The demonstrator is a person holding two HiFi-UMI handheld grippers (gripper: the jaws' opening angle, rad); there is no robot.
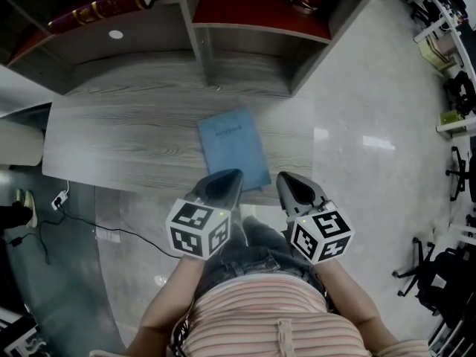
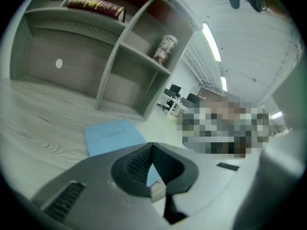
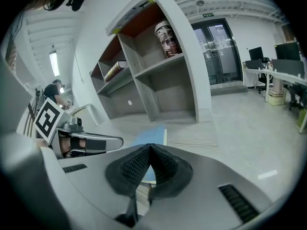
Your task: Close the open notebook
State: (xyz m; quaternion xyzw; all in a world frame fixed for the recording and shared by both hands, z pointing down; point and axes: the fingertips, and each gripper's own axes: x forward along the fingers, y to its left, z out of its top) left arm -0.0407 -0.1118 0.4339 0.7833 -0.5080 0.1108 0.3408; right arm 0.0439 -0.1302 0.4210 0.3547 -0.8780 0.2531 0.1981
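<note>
The pale grey wood-grain desk (image 1: 111,140) fills the middle of the head view, and the grey open-fronted shelf unit (image 1: 245,58) with red-brown inner panels stands at its far side. Neither is at risk as things stand, though a careless sweep forward could bring a gripper against the shelf's upright divider.

The thin light-blue notebook (image 1: 233,146) lies flat on the desk with its cover down and its printed title facing up, so the closing looks done. It sits slightly askew, and its near end is right at the desk's front edge. Whether it overhangs, I cannot tell. That is the main hazard: a nudge towards the person, or a sleeve or gripper catching that near corner, could slide it off onto the glossy floor. The cover may also lift a little if the spine is stiff, since nothing is pressing on it.

The left gripper (image 1: 236,174), grey with a marker cube, hangs over the near end of the notebook, its jaws together on nothing. The right gripper (image 1: 287,178) is just beside it, near the notebook's near right corner, its jaws likewise together and empty. With both tips so near each other, they could knock together, or dip and scuff the cover.
</note>
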